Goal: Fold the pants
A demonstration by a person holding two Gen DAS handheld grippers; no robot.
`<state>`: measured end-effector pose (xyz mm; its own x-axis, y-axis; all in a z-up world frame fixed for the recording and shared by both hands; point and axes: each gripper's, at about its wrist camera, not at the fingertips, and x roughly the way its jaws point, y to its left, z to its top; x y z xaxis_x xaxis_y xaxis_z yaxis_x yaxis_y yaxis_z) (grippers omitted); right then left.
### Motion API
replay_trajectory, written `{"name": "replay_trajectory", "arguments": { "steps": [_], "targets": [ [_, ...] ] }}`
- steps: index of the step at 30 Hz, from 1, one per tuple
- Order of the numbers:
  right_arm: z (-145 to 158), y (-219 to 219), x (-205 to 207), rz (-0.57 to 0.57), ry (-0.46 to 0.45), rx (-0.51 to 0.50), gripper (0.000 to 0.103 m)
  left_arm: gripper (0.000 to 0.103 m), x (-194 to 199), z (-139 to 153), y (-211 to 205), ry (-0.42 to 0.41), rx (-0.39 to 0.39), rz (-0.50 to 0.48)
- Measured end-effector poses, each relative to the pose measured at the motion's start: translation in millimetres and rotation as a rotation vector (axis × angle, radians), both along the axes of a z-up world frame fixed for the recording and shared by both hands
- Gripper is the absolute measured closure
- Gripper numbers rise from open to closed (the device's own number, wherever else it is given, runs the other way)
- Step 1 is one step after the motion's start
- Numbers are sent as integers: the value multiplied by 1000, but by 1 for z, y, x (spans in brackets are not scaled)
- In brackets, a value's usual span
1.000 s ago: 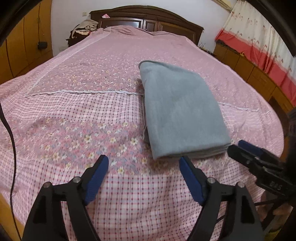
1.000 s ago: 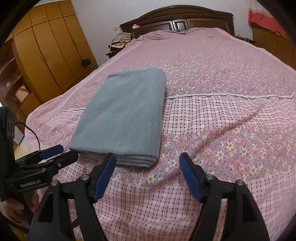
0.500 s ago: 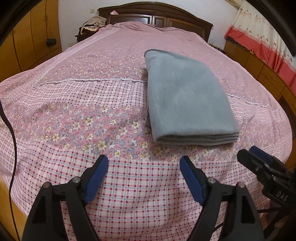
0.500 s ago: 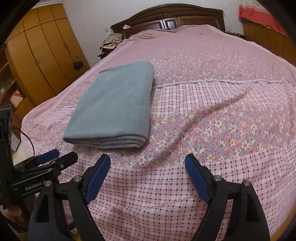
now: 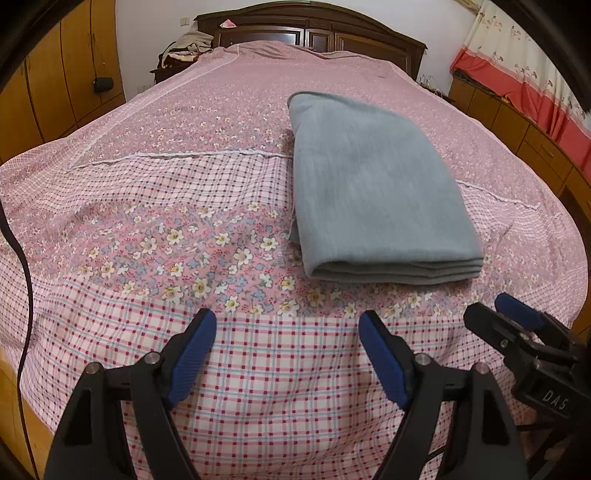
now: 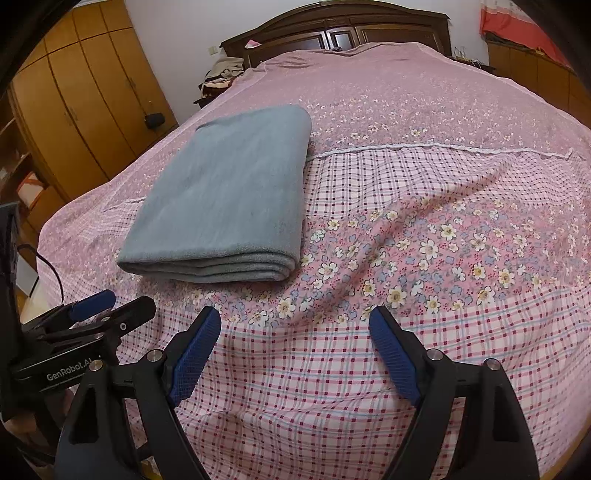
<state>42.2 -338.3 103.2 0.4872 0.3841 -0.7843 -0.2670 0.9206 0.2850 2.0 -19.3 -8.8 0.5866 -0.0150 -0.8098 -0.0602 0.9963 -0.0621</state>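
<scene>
Two grippers sit at the near edge of the bed, and neither holds anything. In the left wrist view the left gripper (image 5: 287,334) has its blue pads spread wide over the checked band of the bedspread (image 5: 147,206), with nothing between them. The right gripper (image 6: 295,332) is spread just as wide in its own view, also over bare checked cloth. Each tool shows in the other's camera: the right one at about 4 o'clock of the left view, the left one at about 8 o'clock of the right view.

Further in, past the flowered band, lie the pants (image 5: 373,192), a grey-blue bundle folded into a tidy rectangle. In the left view it sits at roughly 1 o'clock; in the right view the pants (image 6: 229,199) sit at roughly 11 o'clock. The near edge shows several stacked layers lying flush, the top face is smooth, and no leg or waistband hangs loose. Both grippers are well apart from it.

By this look the folding seems finished, or very nearly so. Little appears left beyond a possible squaring of the edges.

Beyond the bundle the bedspread runs to a dark wooden headboard (image 5: 310,29) at 12 o'clock, with a wooden wardrobe (image 6: 74,96) at 10 o'clock of the right view.
</scene>
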Motion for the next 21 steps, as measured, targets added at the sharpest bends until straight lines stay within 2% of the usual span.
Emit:
{"name": "replay_trajectory", "arguments": {
  "steps": [21],
  "targets": [
    [-3, 2, 2, -3, 11, 3, 19, 20, 1, -4, 6, 9, -10, 7]
  ]
}}
